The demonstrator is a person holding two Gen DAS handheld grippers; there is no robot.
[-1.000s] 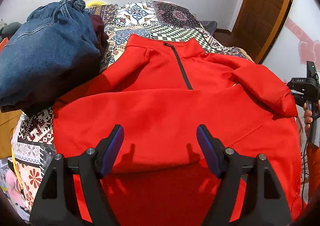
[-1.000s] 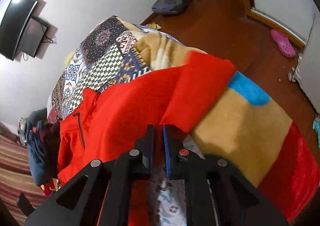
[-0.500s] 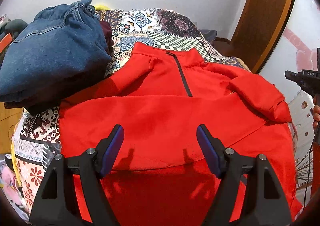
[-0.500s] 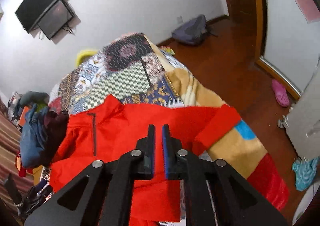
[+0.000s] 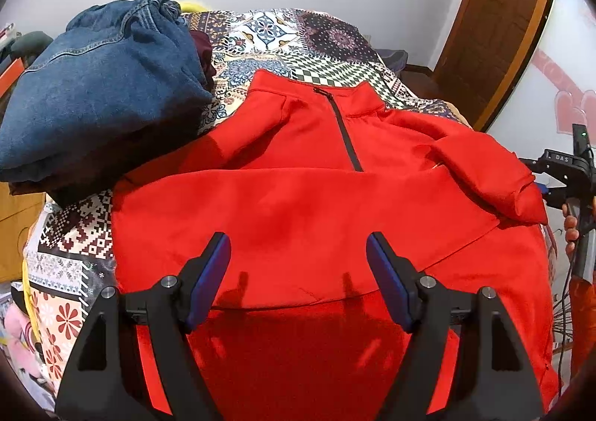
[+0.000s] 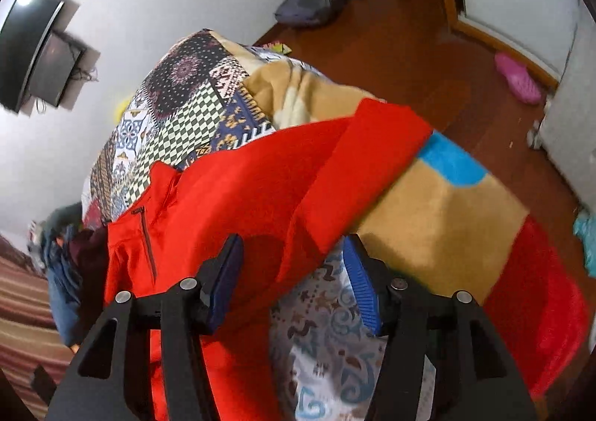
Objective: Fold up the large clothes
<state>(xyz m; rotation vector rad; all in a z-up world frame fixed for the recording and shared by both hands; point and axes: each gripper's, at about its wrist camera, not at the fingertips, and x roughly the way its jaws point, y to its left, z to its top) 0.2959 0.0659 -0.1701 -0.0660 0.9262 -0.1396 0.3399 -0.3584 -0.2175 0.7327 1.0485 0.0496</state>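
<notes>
- At the far left of the left wrist view we see a heap of blue denim clothes on the bed, with a dark maroon garment tucked against its right side.
- The denim heap overlaps the left shoulder area of the red pullover, which lies front up on the patchwork bedspread, collar at the far end and hem near us.
- A dark zipper runs down from the collar to about mid-chest.
- One sleeve is folded across the chest as a broad band reaching from the left edge to the right.
- Our left tongs hang over the near part of the pullover with the blue pads spread wide, and nothing sits between them.
- On the right of the garment the other sleeve lies bunched, its cuff toward the bed's right edge.
- At the right rim of that view we see our right hand on the black handle of the other tool.
- In the right wrist view the right tongs are spread wide at the bed's edge; the red sleeve hangs just beyond the tips, between the pads in the picture, but we cannot tell whether they touch it.
- Under the sleeve a tan, blue and red blanket drapes off the bed toward the wooden floor.
- Farther right on the floor lies a pink shoe, and a grey bag rests by the wall.
</notes>
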